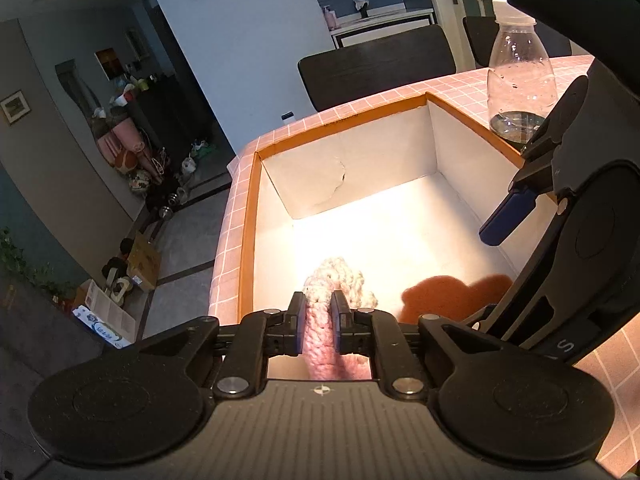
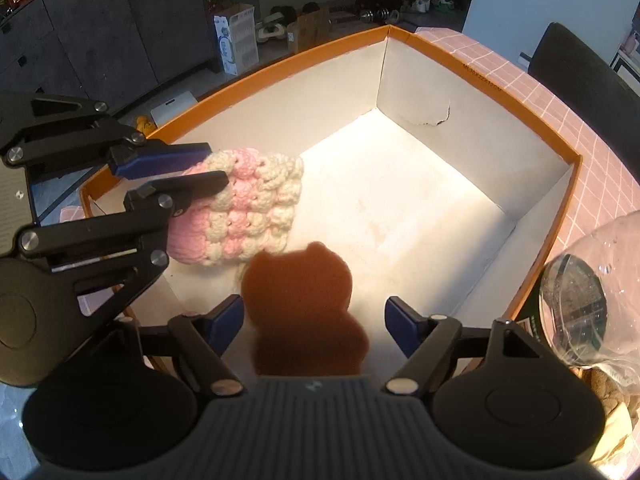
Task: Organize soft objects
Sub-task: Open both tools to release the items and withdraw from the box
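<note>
inside the orange box (image 2: 476, 80), left gripper (image 1: 319, 304) clamps crocheted piece (image 2: 248, 208)

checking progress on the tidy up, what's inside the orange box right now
Inside the orange box: a brown bear-shaped soft piece lying on the white floor, and a pink and cream crochet piece held in the shut left hand-held gripper. The floor under both is hidden.

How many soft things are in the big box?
2. The pink and cream crochet piece hangs over the box's left side, pinched by the left tongs. The brown bear shape lies on the floor near the open right tongs.
</note>
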`<control>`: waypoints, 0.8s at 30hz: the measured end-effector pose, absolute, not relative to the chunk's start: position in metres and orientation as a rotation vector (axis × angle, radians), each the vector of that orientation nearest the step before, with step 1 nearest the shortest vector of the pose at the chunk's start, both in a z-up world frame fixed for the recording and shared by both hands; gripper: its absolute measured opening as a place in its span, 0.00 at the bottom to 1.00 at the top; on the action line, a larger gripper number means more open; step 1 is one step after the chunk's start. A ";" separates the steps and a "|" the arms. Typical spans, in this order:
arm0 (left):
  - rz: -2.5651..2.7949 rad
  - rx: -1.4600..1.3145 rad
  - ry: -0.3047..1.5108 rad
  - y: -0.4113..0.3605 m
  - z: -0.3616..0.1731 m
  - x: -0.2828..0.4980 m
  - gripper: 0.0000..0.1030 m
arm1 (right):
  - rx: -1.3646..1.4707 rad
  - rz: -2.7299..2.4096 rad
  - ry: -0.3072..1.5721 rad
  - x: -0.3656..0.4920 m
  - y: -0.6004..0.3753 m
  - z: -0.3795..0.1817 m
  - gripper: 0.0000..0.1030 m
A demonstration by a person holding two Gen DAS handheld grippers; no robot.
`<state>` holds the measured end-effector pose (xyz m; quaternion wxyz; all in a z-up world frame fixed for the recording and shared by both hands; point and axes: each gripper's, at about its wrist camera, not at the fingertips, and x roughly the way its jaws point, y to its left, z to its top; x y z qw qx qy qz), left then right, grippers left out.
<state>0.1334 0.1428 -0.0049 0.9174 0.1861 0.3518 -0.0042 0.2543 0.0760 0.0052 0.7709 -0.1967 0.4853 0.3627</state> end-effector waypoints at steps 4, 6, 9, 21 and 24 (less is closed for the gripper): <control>-0.003 0.397 0.723 0.142 -0.003 0.132 0.18 | -0.420 0.786 1.049 0.255 0.075 0.003 0.76; -0.001 0.402 0.722 0.141 -0.001 0.133 0.21 | -0.422 0.784 1.041 0.251 0.070 0.004 0.76; 0.004 0.397 0.705 0.138 0.004 0.130 0.24 | -0.410 0.788 1.016 0.247 0.064 0.009 0.76; -0.036 0.240 0.426 0.102 0.037 0.081 0.27 | -0.209 0.687 0.705 0.180 -0.016 0.041 0.79; -0.085 0.181 0.371 0.086 0.039 0.070 0.27 | -0.142 0.609 0.647 0.162 -0.047 0.039 0.86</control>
